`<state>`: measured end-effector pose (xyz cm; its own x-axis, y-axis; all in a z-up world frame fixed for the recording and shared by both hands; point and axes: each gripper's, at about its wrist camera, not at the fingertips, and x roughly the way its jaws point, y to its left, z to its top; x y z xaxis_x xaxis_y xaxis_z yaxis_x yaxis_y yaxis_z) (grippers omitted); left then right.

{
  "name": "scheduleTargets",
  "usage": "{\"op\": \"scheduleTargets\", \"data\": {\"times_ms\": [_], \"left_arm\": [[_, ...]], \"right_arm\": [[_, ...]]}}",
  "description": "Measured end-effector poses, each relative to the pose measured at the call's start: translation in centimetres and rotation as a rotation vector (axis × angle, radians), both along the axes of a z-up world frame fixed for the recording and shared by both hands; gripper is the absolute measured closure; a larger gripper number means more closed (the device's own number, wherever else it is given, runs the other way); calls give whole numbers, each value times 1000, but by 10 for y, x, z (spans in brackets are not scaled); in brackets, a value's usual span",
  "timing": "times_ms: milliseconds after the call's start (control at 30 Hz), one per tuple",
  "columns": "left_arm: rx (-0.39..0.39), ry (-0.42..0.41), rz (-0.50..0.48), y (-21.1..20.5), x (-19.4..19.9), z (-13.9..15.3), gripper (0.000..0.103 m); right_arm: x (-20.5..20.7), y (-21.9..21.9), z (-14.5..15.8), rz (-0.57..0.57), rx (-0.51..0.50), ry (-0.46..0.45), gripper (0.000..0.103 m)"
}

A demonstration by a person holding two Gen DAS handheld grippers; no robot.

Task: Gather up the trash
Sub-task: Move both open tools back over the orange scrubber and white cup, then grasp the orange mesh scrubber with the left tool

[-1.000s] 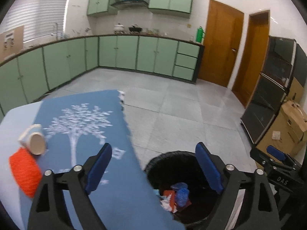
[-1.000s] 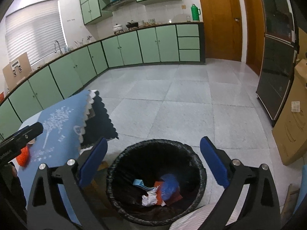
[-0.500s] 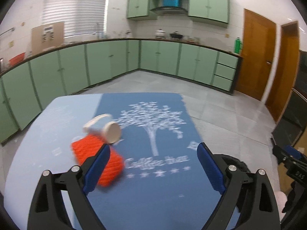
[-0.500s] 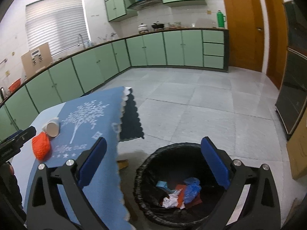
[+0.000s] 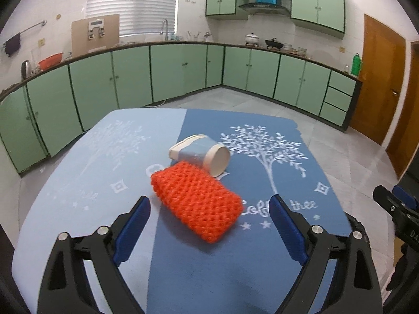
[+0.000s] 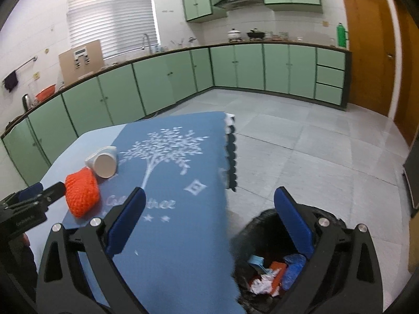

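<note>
While table (image 5: pixel 78 162) carries remaining trash, bin (image 6: pixel 264 219) seen beside its edge, partly filled. Orange foam net (image 5: pixel 196 204) judged light, soft, crushable; best pinched across middle. Tipped paper cup (image 5: pixel 201 154) touching it, thin-walled. Left gripper (image 5: pixel 209 225) jaws wide apart, empty; right gripper (image 6: pixel 209 217) likewise.

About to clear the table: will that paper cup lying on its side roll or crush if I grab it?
The paper cup lies on its side, so a nudge may roll it, though the orange mesh touching it may check that. It looks thin-walled, probably light and easily crushed.
</note>
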<state>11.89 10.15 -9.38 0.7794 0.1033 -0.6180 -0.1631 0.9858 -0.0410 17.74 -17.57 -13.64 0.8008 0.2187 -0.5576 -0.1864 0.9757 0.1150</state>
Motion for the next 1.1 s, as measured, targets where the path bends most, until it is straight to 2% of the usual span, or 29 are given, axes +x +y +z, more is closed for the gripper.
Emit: {"op": "scheduleTargets", "data": {"times_ms": [233, 467, 567, 767, 800, 833, 867, 933, 1000, 1100], "left_arm": [[-3, 53, 24, 7, 21, -17, 14], [-12, 109, 28, 7, 39, -33, 14], [-22, 128, 24, 7, 46, -39, 18], [-53, 142, 21, 7, 52, -46, 36], [-49, 137, 20, 7, 52, -45, 42], [-50, 130, 15, 7, 51, -44, 53], [-50, 126, 13, 6, 50, -43, 57], [-34, 113, 18, 4, 48, -39, 77], [-43, 102, 16, 4, 46, -37, 90], [-72, 93, 27, 11, 43, -35, 90]], "right_arm": [[20, 21, -11, 46, -15, 19, 8], [30, 21, -19, 51, -16, 37, 8], [33, 21, -21, 52, -14, 42, 8], [38, 19, -22, 51, -8, 47, 8], [38, 19, -22, 52, -8, 48, 8], [37, 19, -21, 52, -9, 48, 8], [37, 19, -21, 53, -10, 47, 8], [37, 20, -21, 56, -16, 46, 8], [36, 23, -21, 62, -23, 42, 8], [34, 29, -22, 75, -28, 39, 8]]}}
